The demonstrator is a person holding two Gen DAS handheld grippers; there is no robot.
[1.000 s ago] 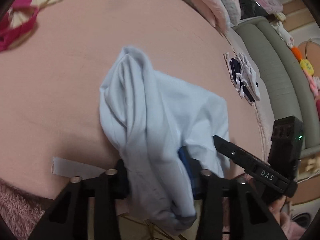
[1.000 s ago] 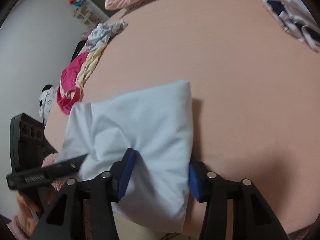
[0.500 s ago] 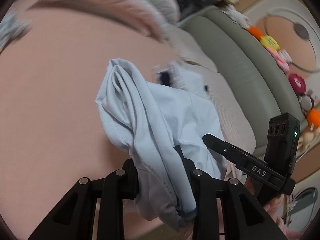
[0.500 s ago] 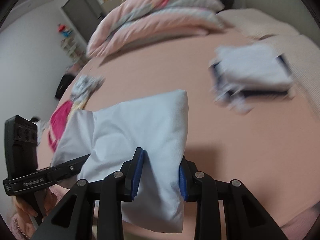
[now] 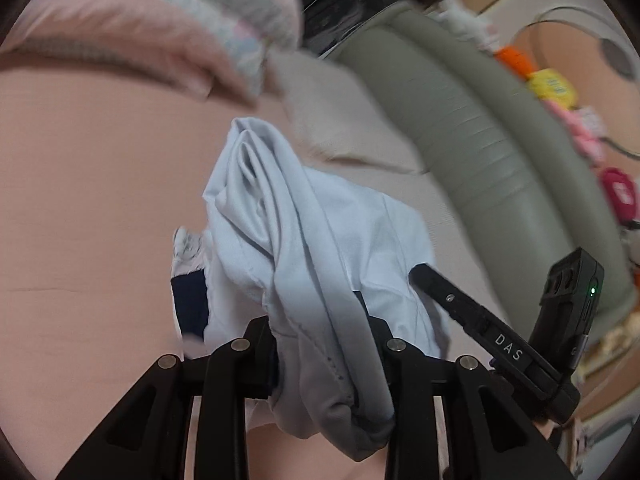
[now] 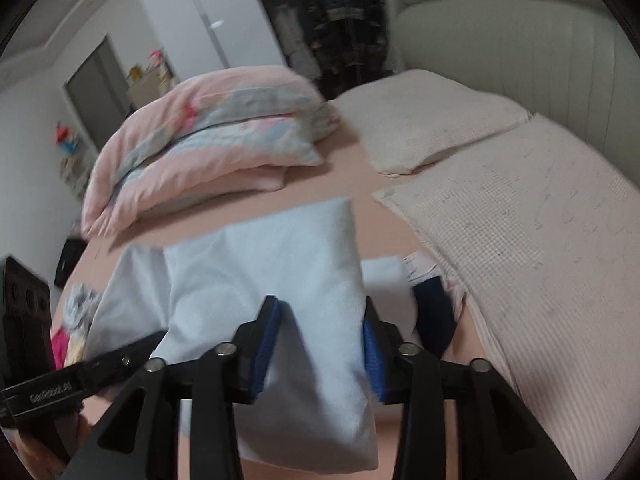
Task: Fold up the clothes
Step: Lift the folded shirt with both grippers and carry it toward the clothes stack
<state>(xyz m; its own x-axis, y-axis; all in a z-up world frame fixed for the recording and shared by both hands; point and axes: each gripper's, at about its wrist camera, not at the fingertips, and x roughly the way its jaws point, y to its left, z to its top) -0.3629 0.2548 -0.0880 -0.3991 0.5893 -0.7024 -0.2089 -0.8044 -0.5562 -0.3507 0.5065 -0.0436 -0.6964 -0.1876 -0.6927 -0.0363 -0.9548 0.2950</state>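
A folded light blue garment (image 5: 288, 232) hangs above the pink bed sheet (image 5: 80, 200), carried by both grippers. My left gripper (image 5: 320, 320) has the bunched edge of the cloth between its fingers, and its jaws are opening. My right gripper (image 6: 320, 320) has the smooth folded end of the garment (image 6: 272, 256) between its blue pads (image 6: 266, 344), and its jaws are opening too. The cloth still fills both gaps. Each gripper shows in the other's view: the right gripper (image 5: 480, 320) and the left gripper (image 6: 100, 372). A folded white and navy garment (image 5: 190, 304) (image 6: 432, 304) lies just beneath.
A pink folded quilt (image 6: 208, 132) and cream pillows (image 6: 432, 120) lie at the head of the bed. A cream blanket (image 6: 540, 240) covers the right side. The grey-green padded headboard (image 5: 480, 140) curves behind. Loose pink and grey clothes (image 6: 76, 320) sit at the left.
Both grippers carried the blue garment across the bed toward the pillows and headboard, ending above the white and navy folded garment. The right jaws stand slightly wider.
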